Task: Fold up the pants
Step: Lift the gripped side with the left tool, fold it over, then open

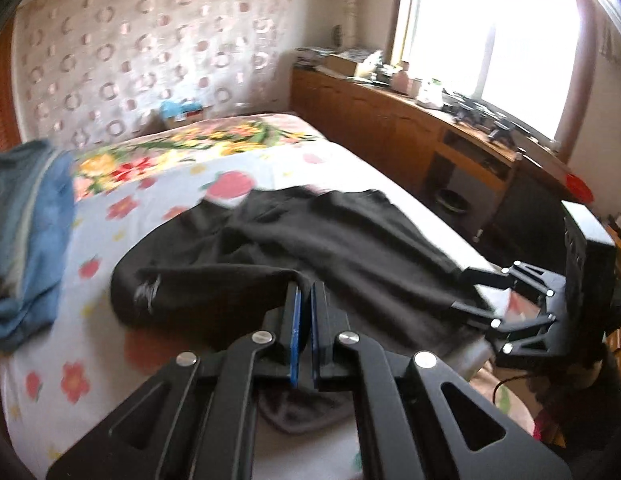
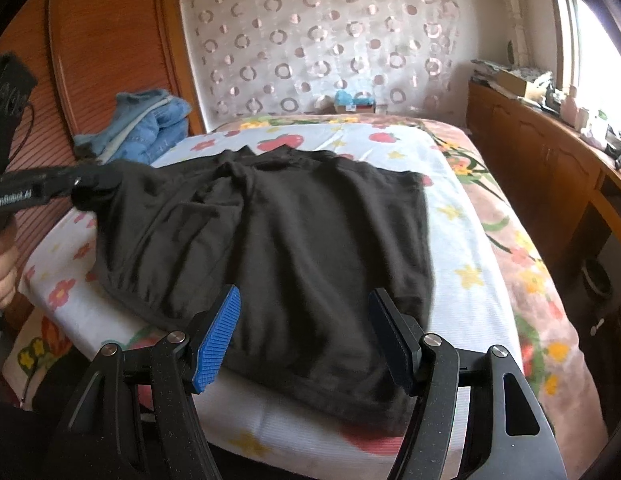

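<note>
The black pants [image 2: 294, 248] are lying spread on the flowered bed [image 2: 462, 216]. An edge of them is being pinched by the clenched left gripper [image 1: 305, 292]; the right gripper [image 2: 304, 334] is being held released above them.

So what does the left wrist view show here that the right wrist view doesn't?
Only the left wrist view: the left gripper shut on the black pants, and a white logo on them. Only the right wrist view: the person's hand and the wooden headboard. Both: the pants on the floral sheet, the blue jeans, and the open right gripper.
</note>
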A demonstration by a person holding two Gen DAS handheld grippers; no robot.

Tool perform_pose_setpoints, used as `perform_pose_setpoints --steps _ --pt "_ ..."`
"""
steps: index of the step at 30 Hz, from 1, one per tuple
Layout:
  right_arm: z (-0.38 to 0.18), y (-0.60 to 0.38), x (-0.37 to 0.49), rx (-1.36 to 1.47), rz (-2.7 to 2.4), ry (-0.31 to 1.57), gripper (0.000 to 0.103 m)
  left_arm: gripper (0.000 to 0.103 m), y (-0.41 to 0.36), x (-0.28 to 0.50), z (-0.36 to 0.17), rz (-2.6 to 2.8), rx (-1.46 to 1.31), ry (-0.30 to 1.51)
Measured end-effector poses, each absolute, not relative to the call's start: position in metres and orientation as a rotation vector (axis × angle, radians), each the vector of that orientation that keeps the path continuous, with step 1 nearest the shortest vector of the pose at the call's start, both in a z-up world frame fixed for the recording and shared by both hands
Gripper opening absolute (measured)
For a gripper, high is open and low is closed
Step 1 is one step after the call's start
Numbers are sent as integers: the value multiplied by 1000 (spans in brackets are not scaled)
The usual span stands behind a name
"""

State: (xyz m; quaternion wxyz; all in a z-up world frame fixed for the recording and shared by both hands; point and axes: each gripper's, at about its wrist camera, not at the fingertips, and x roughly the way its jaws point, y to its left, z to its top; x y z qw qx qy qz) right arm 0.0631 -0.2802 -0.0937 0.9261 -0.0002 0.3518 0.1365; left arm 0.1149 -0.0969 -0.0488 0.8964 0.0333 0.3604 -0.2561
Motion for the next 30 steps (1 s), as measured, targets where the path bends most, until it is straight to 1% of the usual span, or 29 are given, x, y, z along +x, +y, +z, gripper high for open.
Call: perform_pose_setpoints --steps 6,8,11,13,14,16,19,22,24,26,27,30 --pt "-88 -301 62 6 261 710 68 0 -142 130 -43 -574 105 743" --pt "-87 -306 62 10 257 708 68 2 -148 132 -45 -570 103 749" --pt "-87 -312 62 21 257 715 68 12 -153 134 -47 -563 102 763" --pt "-88 -313 62 25 260 720 68 24 -154 134 -46 -556 100 771" --pt "-88 -313 62 23 261 719 68 26 -153 133 -45 -557 95 767" --pt "-88 -312 62 19 261 717 68 35 -148 128 -42 -559 83 752" --pt "-89 -309 64 18 260 720 68 42 -139 119 -35 -561 80 721" --pt "-89 -303 64 19 271 717 67 46 -128 114 -36 -533 104 708" --pt "-88 -295 66 10 284 714 61 47 -117 112 -40 -513 104 703" --pt "-87 -286 69 5 294 712 59 47 -108 111 -46 -489 102 708" --pt "-87 -282 72 8 303 715 56 47 -102 112 -52 -470 101 716" --pt "-86 -266 77 -5 328 718 56 47 -88 113 -66 -441 94 750"
